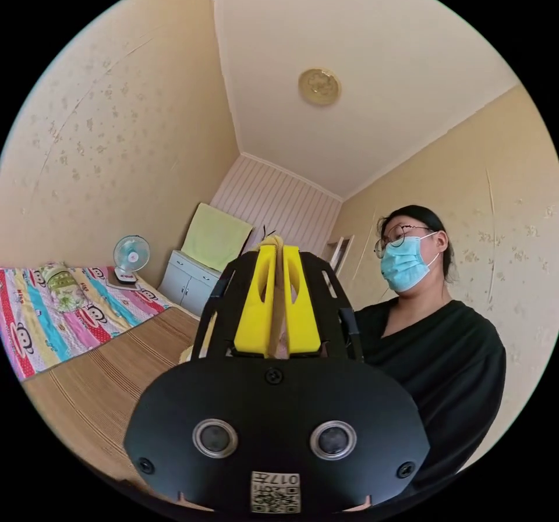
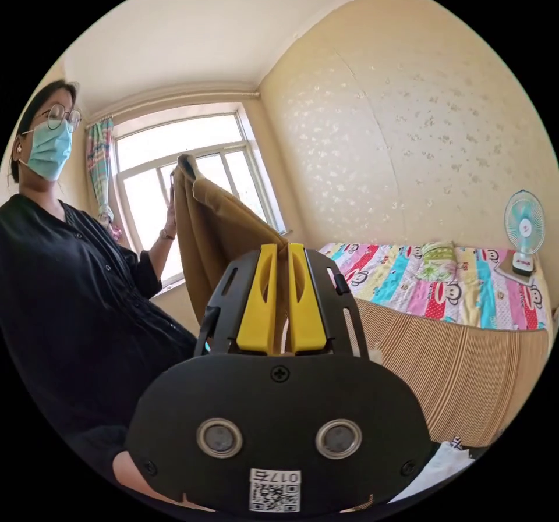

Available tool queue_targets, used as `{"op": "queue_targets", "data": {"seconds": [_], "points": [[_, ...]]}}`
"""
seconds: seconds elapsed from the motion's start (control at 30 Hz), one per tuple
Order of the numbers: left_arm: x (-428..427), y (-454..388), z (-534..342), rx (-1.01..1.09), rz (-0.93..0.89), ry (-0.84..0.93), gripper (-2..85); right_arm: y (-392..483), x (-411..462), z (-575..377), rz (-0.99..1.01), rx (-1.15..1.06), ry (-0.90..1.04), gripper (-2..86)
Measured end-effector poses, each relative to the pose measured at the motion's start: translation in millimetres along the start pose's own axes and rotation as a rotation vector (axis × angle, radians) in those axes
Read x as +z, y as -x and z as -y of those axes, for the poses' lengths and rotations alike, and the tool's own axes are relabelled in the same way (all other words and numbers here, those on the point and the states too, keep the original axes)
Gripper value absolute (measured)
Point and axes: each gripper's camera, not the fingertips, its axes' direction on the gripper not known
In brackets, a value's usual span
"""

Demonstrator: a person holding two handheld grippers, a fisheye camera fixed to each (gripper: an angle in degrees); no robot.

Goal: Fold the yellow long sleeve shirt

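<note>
In the right gripper view the yellow long sleeve shirt (image 2: 215, 225) hangs lifted in the air in front of the window, mustard-brown against the light. My right gripper (image 2: 282, 249) is shut on one edge of it, cloth pinched between the yellow jaws. The shirt's far upper end rises to where a person's hand (image 2: 170, 210) is raised. In the left gripper view my left gripper (image 1: 279, 249) points up toward the ceiling, its yellow jaws shut on a thin strip of the shirt (image 1: 278, 289) that pokes out at the tips.
A person in a black top (image 1: 442, 365) stands close behind both grippers. A bed with a woven mat (image 2: 466, 365) and a colourful cartoon sheet (image 2: 407, 283) lies beside. A small fan (image 2: 524, 231) stands on the bed, and a white cabinet (image 1: 186, 283) by the wall.
</note>
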Motion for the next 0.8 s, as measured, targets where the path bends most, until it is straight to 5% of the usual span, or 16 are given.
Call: {"op": "queue_targets", "data": {"seconds": [0.37, 0.8], "points": [[-30, 14, -62, -0.200, 0.220, 0.215, -0.6, 41, -57, 19, -0.071, 0.046, -0.282, 3.6], [-43, 13, -25, -0.125, -0.164, 0.146, -0.5, 109, -114, 41, 0.026, -0.214, -0.386, 3.4]]}}
